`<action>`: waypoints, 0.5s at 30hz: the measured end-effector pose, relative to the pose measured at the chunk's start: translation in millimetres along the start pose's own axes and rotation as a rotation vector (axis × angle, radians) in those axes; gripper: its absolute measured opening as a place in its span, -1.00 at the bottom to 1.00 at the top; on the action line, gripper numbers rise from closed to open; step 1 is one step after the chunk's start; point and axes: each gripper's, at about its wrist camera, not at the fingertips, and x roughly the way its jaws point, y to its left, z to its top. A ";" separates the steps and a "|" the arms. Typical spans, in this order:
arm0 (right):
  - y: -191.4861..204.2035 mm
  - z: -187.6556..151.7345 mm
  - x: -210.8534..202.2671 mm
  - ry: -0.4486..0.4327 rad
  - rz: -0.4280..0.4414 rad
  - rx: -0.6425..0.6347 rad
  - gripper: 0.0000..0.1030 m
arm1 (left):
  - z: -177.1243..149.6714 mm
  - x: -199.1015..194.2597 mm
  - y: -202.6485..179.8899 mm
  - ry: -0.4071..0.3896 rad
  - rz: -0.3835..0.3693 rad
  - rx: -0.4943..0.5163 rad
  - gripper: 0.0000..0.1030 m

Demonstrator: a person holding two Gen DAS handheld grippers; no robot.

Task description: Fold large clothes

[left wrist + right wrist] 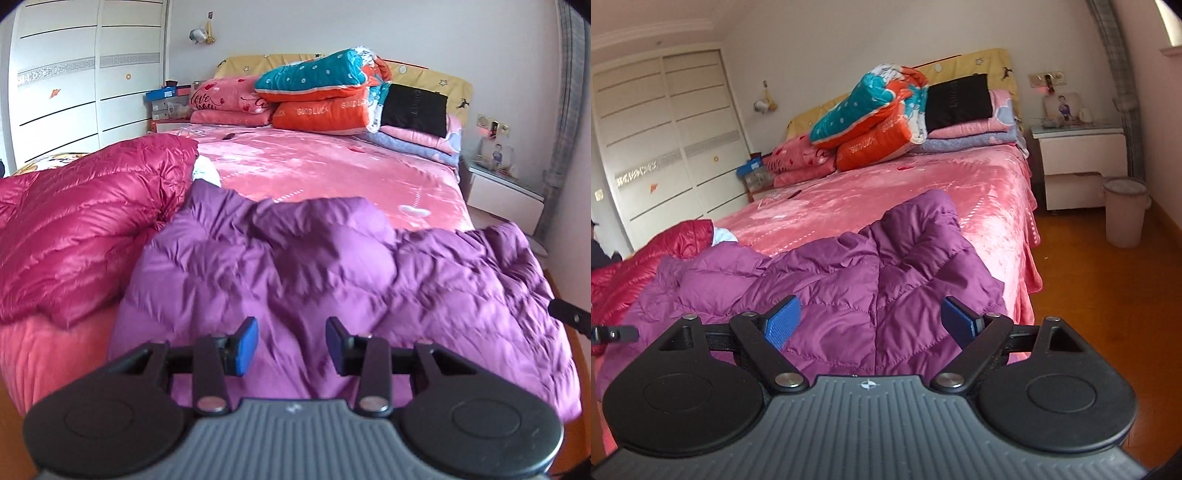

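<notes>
Purple jacket [332, 280] lies crumpled on the foot of the pink bed [325, 166], beside a red jacket [81, 221]. Left gripper [291, 345] part open, empty, above the purple jacket. Right gripper [873, 325] wide open, empty, above it too.

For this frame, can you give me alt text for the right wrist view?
A purple puffer jacket lies rumpled at the near end of a pink bed, with the right gripper open above it, holding nothing. A red jacket lies at left; folded quilts are stacked by the headboard.
</notes>
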 end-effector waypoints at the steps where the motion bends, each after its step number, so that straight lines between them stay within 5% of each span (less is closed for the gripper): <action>1: 3.3 -0.2 6.1 -0.003 0.002 -0.012 1.00 | 2.5 4.4 1.5 0.001 0.004 0.003 -0.22; 15: 42.5 14.2 73.2 0.053 0.039 -0.283 1.00 | 21.5 66.1 -6.0 0.031 -0.040 0.137 -0.09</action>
